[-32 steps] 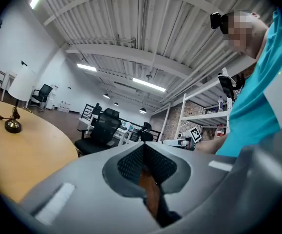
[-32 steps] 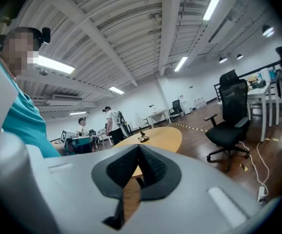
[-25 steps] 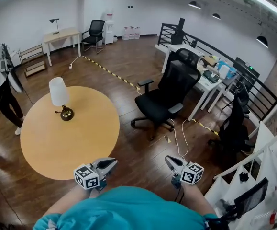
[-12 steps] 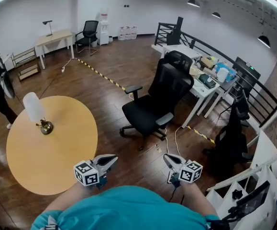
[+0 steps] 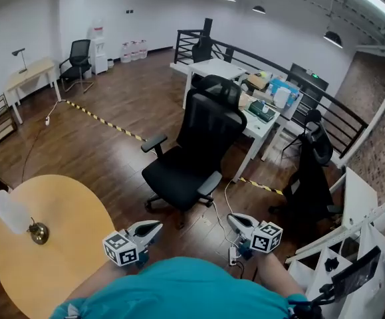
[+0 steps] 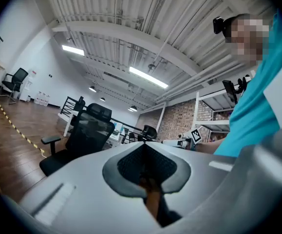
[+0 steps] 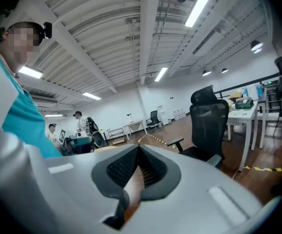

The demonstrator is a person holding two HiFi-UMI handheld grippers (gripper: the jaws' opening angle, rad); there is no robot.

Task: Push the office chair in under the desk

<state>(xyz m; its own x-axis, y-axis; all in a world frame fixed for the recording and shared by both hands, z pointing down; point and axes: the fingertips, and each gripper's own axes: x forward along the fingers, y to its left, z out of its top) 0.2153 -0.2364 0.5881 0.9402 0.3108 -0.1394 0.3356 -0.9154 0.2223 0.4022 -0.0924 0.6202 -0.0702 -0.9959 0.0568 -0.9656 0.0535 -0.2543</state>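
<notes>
Clearly nothing is done yet: the office chair [image 5: 187,157] stands mid-frame outside the desk [image 5: 212,67], with my left gripper [image 5: 153,228] and right gripper [image 5: 235,220] closed, empty, well apart from it.

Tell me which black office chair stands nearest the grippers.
The chair with the headrest, pulled out from the white desk. The chair at the far wall and the chair by the railing stand farther off.
</notes>
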